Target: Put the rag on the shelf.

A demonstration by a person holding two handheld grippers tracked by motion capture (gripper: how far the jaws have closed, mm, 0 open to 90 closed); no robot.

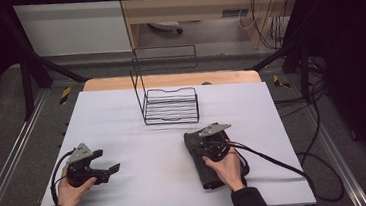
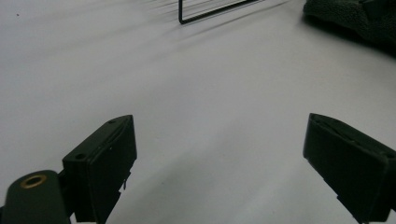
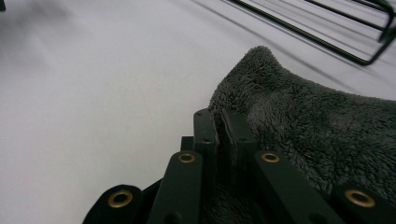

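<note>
So the right gripper (image 1: 213,136) is clamped down on the dark grey fleece cloth (image 1: 199,158), pinching its edge; in the right gripper view the jaws sit nearly together with the fuzzy edge of the cloth (image 3: 299,126) bunched against them. The cloth lies on the white table (image 1: 137,117) at about 5 o'clock from the black wire rack (image 1: 171,105), its long axis running roughly 12 to 6, toward the person. From the gripper, the rack is up around 11 o'clock, near but not touching. The left gripper (image 1: 107,170) sits way over at 9 o'clock from the cloth, jaws spread wide with nothing between them. I'd guess the right hand is the one that matters here, since it's much closer to the rack.
</note>
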